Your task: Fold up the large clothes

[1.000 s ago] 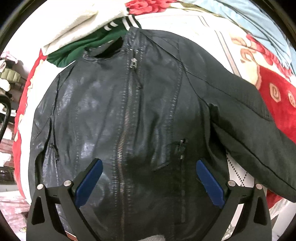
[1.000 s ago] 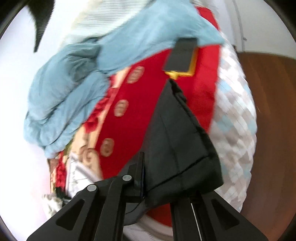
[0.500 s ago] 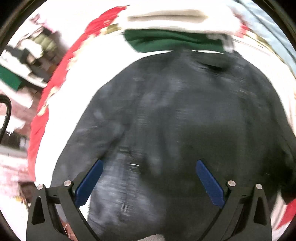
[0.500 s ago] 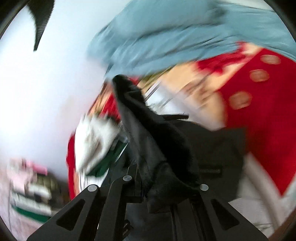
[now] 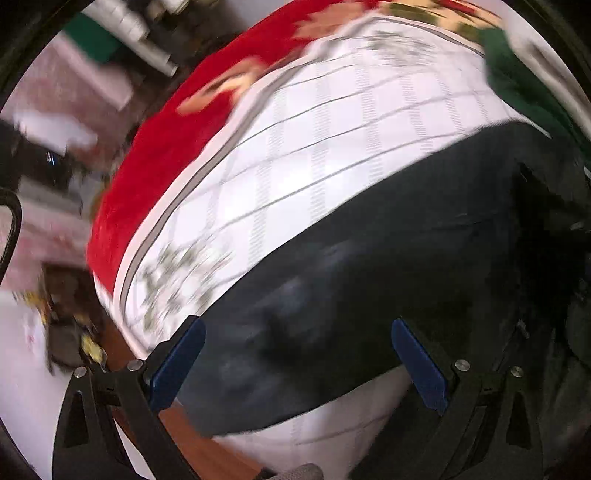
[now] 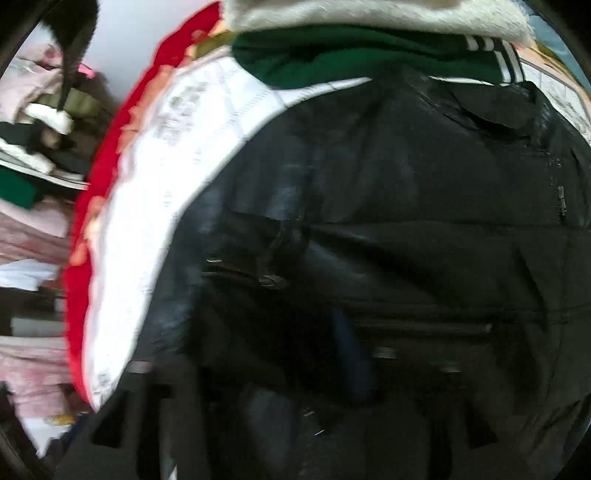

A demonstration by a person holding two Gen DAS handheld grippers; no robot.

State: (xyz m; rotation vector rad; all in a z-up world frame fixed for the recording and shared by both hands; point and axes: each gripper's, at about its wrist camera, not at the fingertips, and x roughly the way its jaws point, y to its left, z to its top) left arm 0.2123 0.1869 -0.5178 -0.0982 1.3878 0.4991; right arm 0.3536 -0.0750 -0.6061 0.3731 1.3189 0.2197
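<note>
Right wrist view shows the black leather jacket [image 6: 388, 192] spread front-up on the bed [image 6: 155, 206], its collar toward the green garment [image 6: 332, 51] and white fleece [image 6: 369, 11] stacked at the far edge; a sleeve [image 6: 424, 280] appears to lie folded across the chest. The right gripper [image 6: 351, 369] is sunk in blurred dark folds, so I cannot tell whether it is clenched or released. From the left wrist, the left gripper [image 5: 295, 354] hangs released, blue pads wide apart, over the jacket's other sleeve or side [image 5: 369, 266] near the bed edge. My judgement: pinch that sleeve near the cuff, lift it clear of the quilt [image 5: 332, 129] and lay it flat across the body; stiff leather will resist creasing. The stacked garments crowd the collar end, and the bed's edge with the cluttered floor [image 5: 62, 325] sits close below.
</note>
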